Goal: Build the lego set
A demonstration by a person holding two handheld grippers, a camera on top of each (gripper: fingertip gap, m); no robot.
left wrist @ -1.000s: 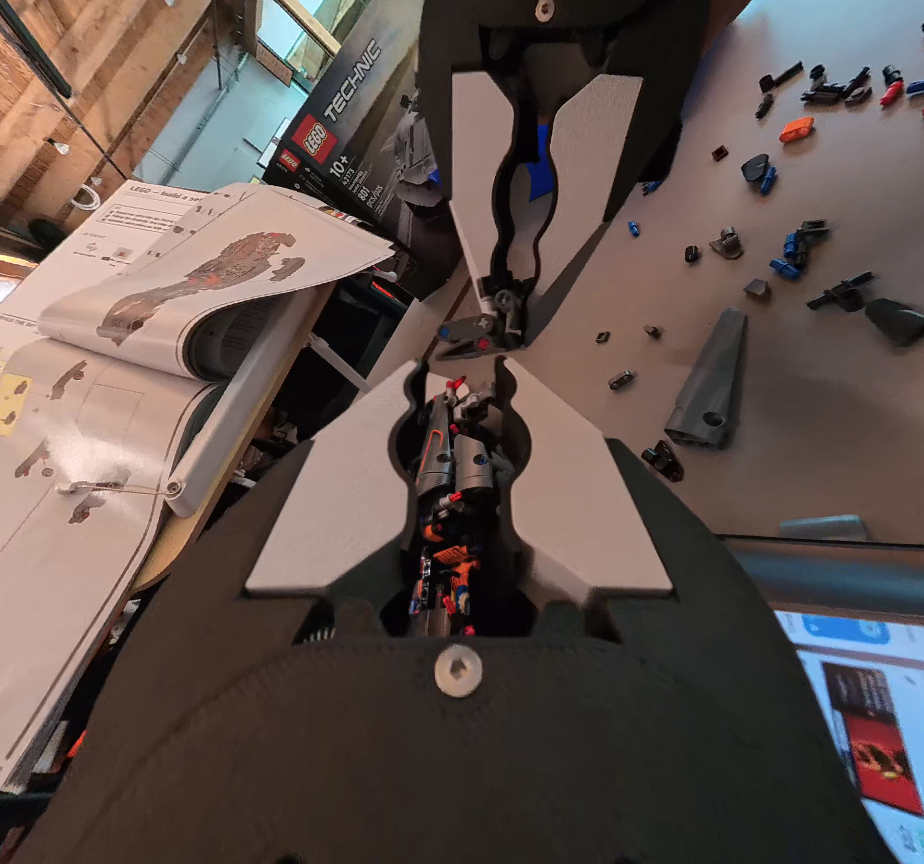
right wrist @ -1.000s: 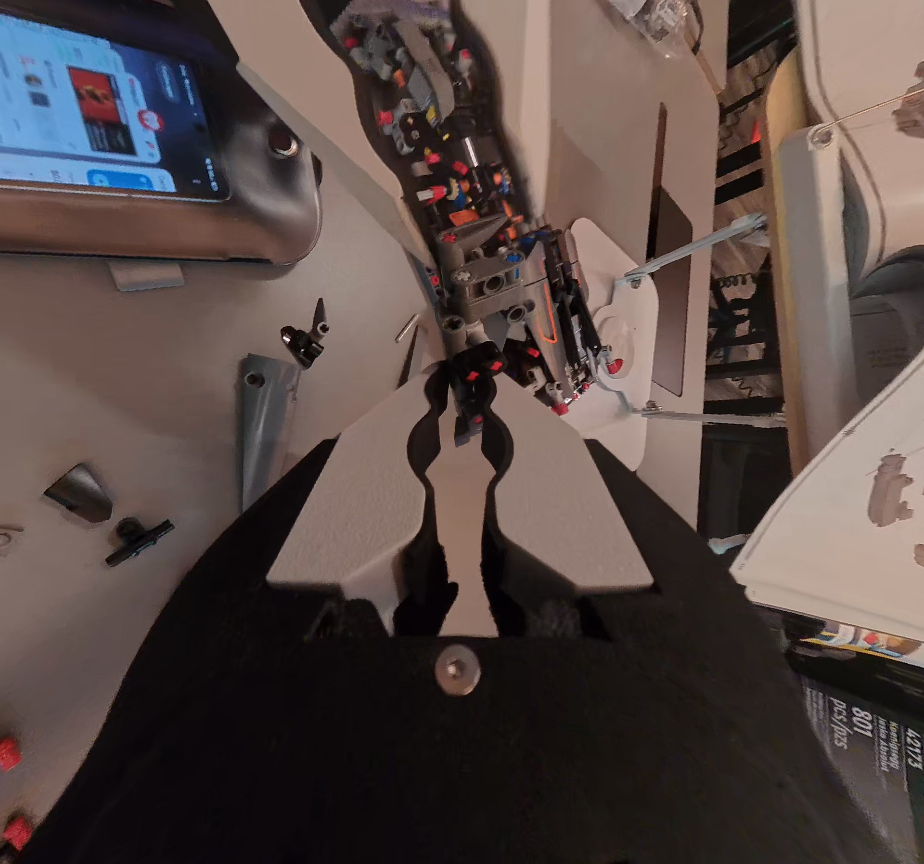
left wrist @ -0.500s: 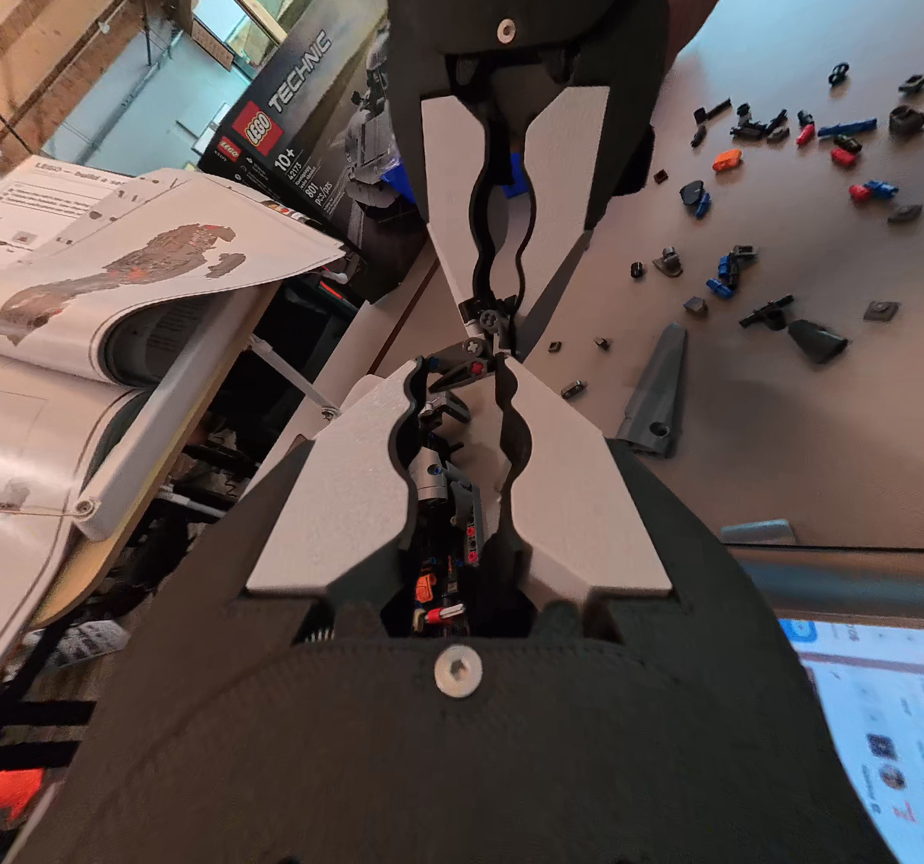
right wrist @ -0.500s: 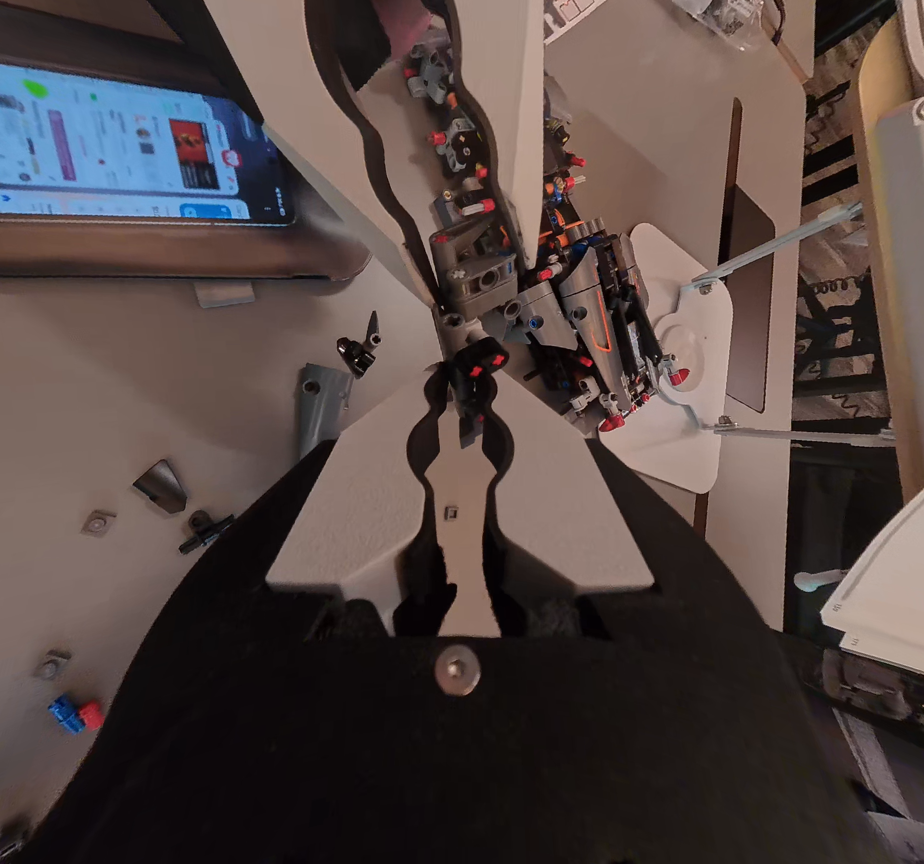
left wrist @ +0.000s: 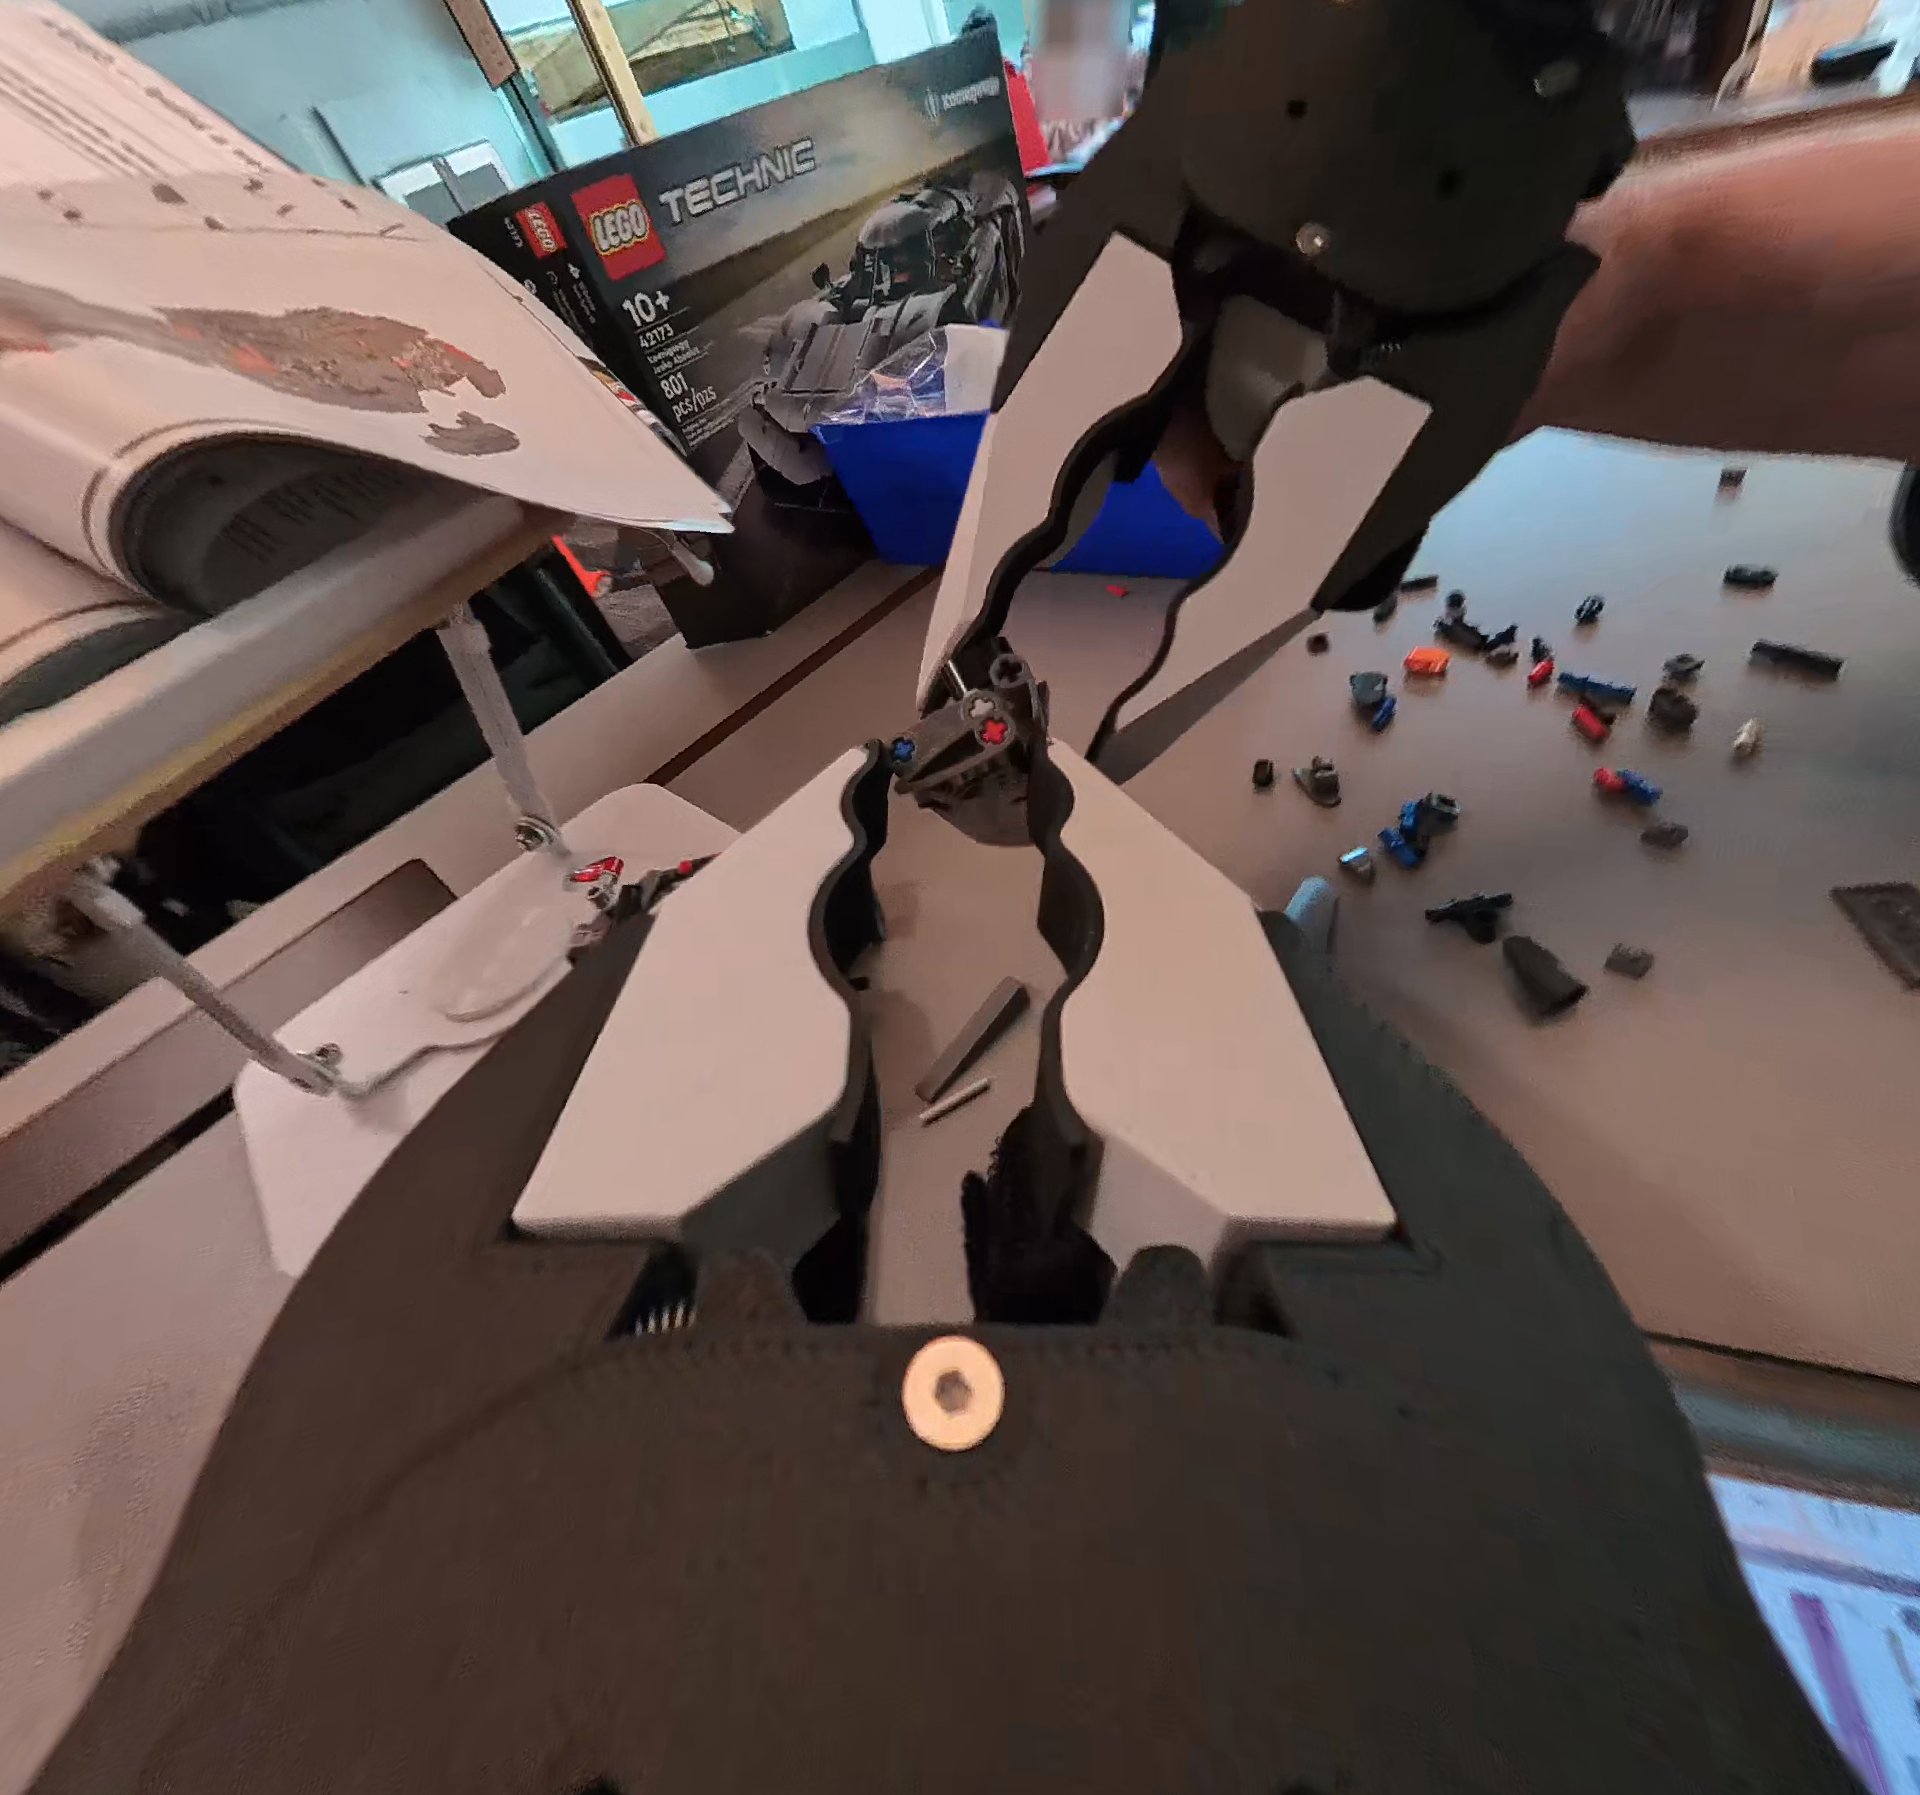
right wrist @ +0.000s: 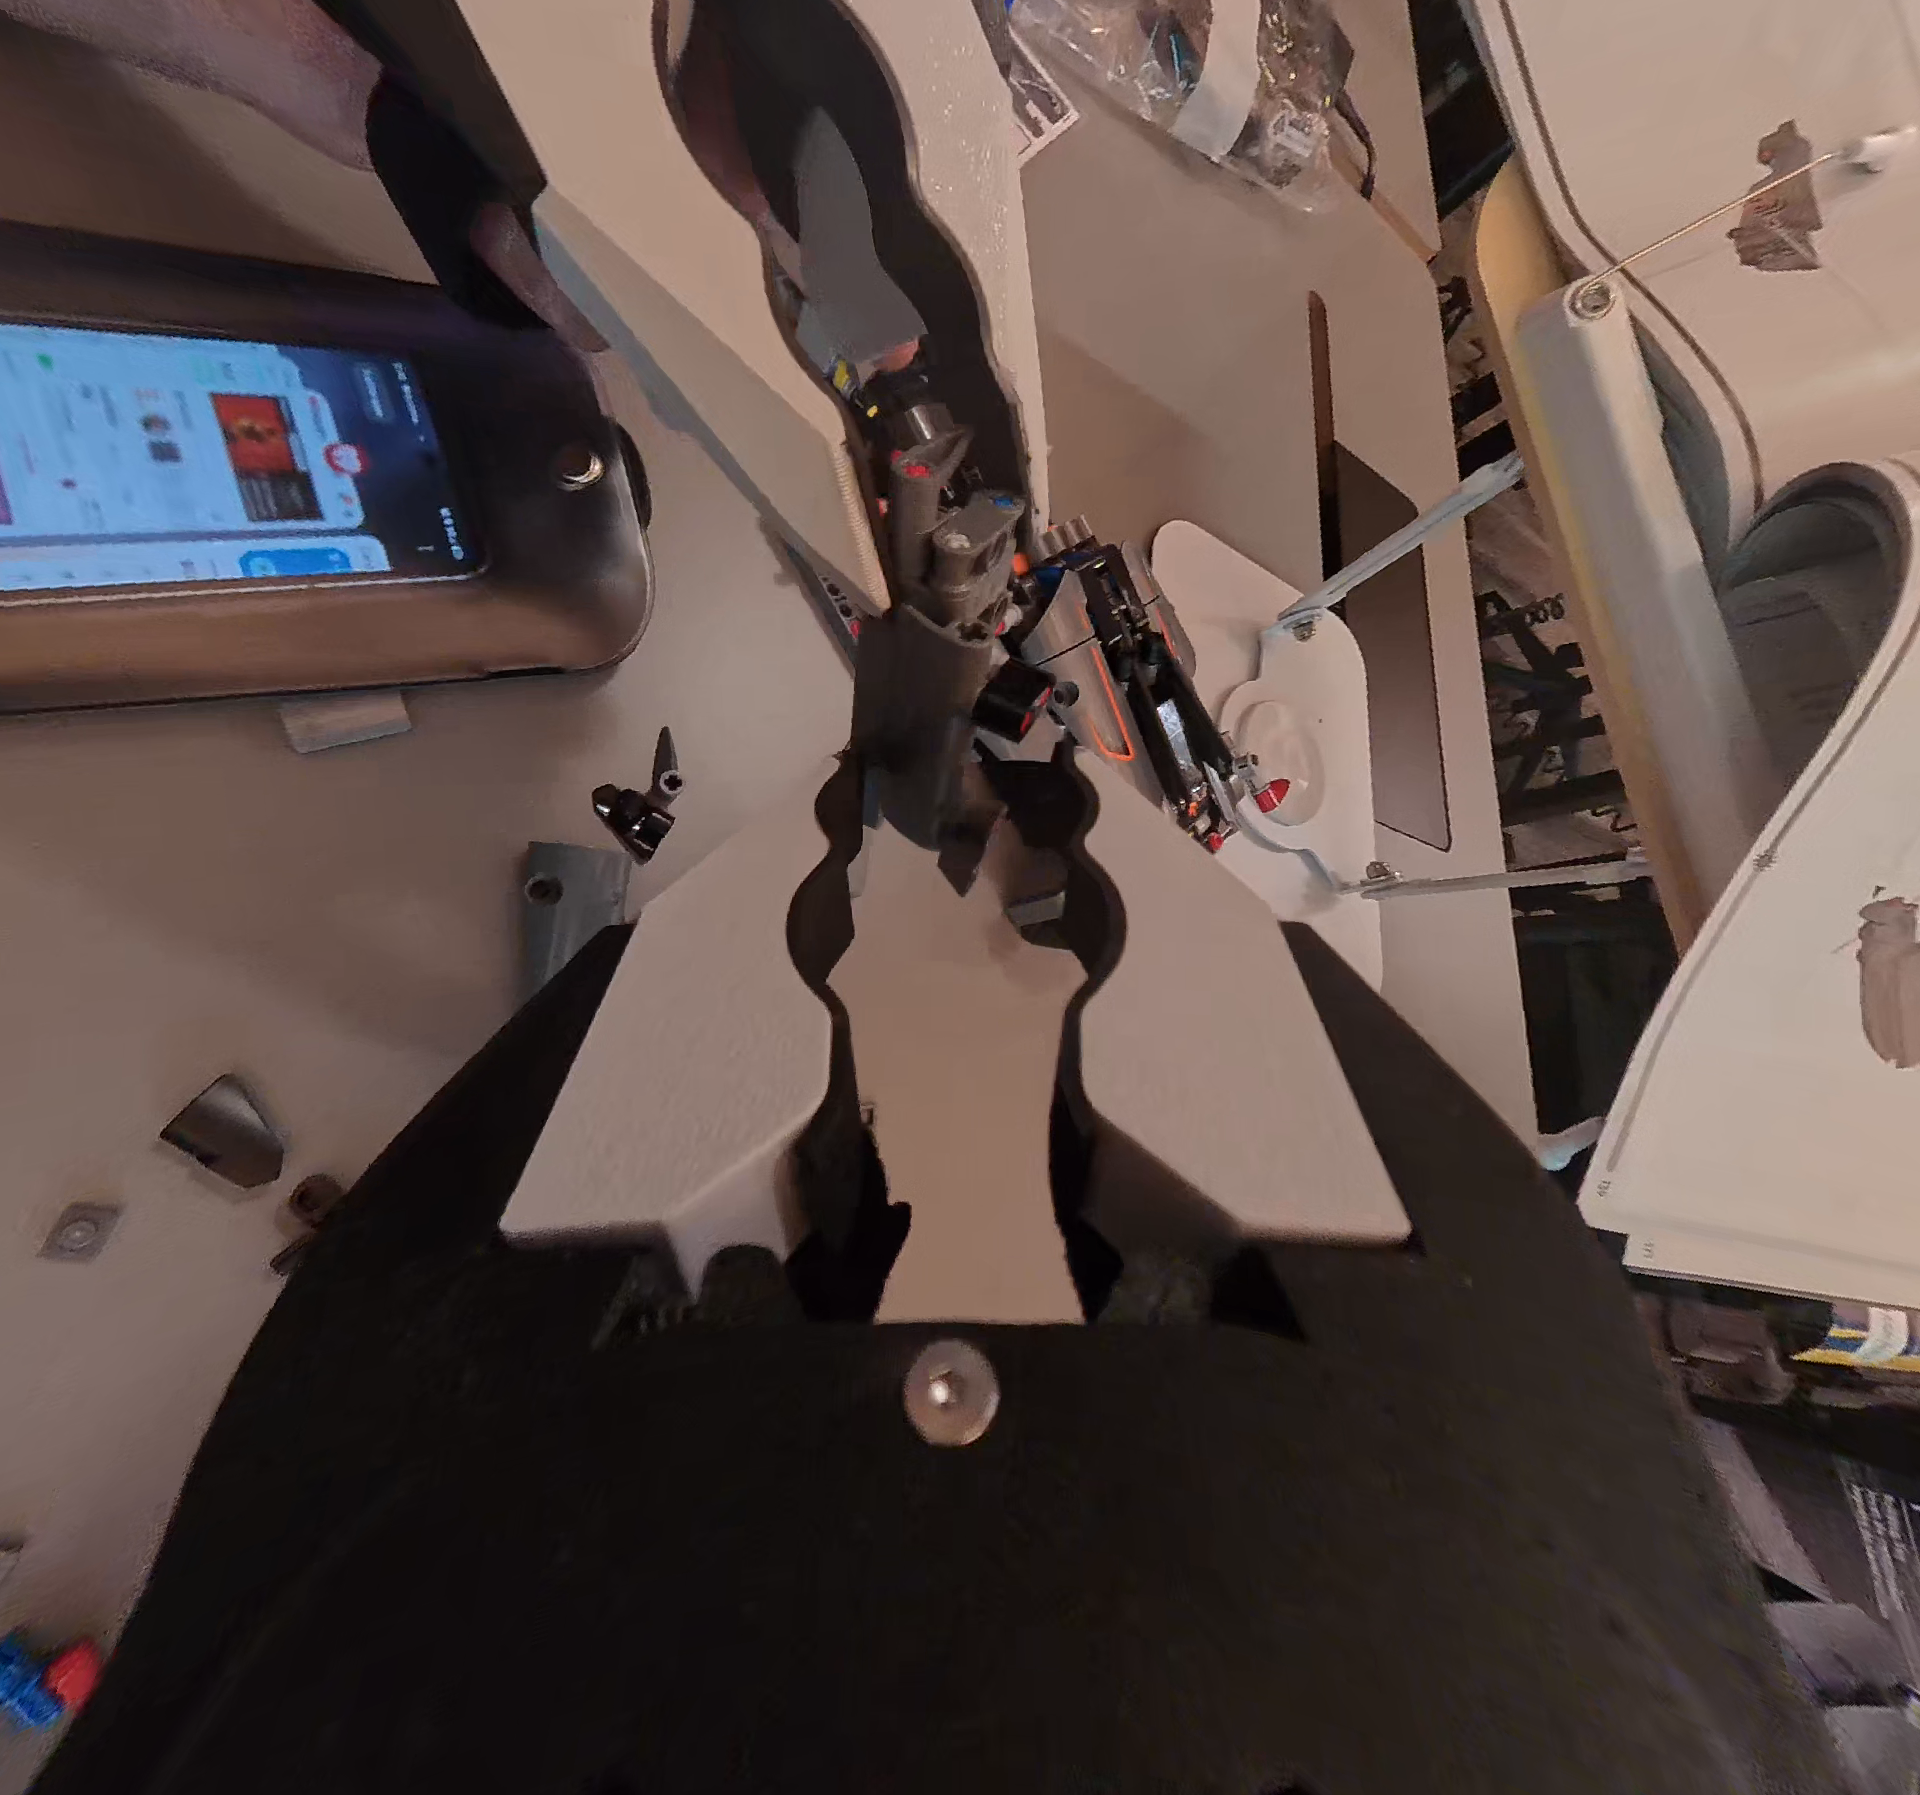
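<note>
My right gripper [right wrist: 961, 810] and left gripper [left wrist: 961, 789] both pinch the half-built model [right wrist: 1101, 675] (many loose pieces [left wrist: 1507, 706] remain on the table [left wrist: 1558, 1122]).

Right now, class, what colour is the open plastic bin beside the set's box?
Bright blue bin; the left wrist view shows it best.

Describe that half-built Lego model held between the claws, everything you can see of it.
The model is a long, narrow plastic assembly, mostly grey and black, with an orange stripe, red and blue pins and a red-tipped end. It hangs tilted above the white stand base, not lying flat. The left claw grips its upper part; the right claw closes on a dark piece at its near end. Whether that piece is already attached, I cannot tell.
</note>
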